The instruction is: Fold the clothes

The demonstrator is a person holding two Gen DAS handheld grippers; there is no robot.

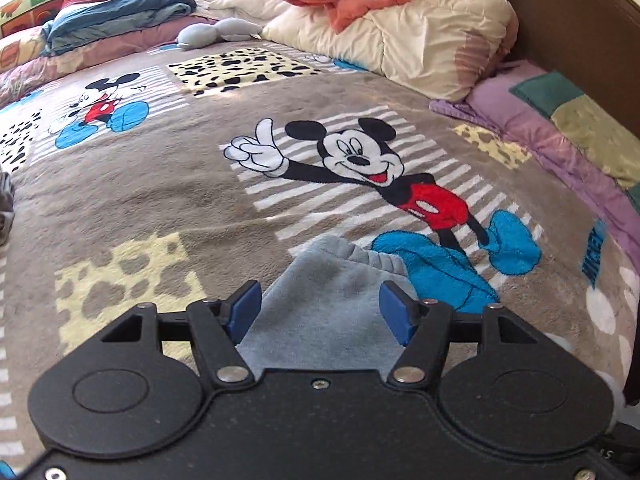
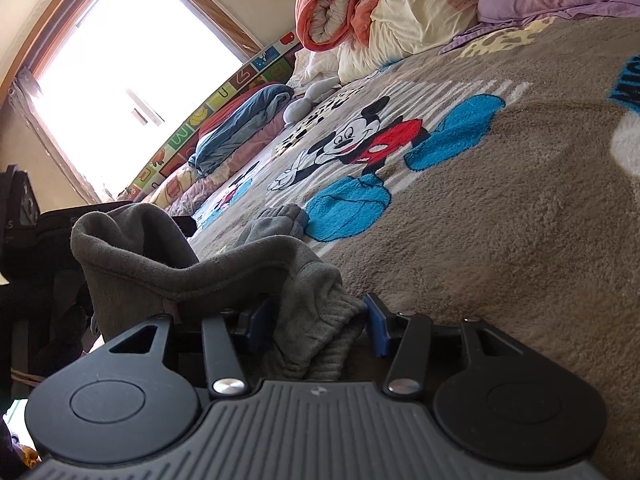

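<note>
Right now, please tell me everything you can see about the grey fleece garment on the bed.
The grey fleece garment looks soft, with a ribbed cuff. It lies crumpled on the brown cartoon-mouse blanket, one fold standing up. The cuff sits between the blue pads of the right claw, which are apart. Another part lies between the open left claw.
</note>
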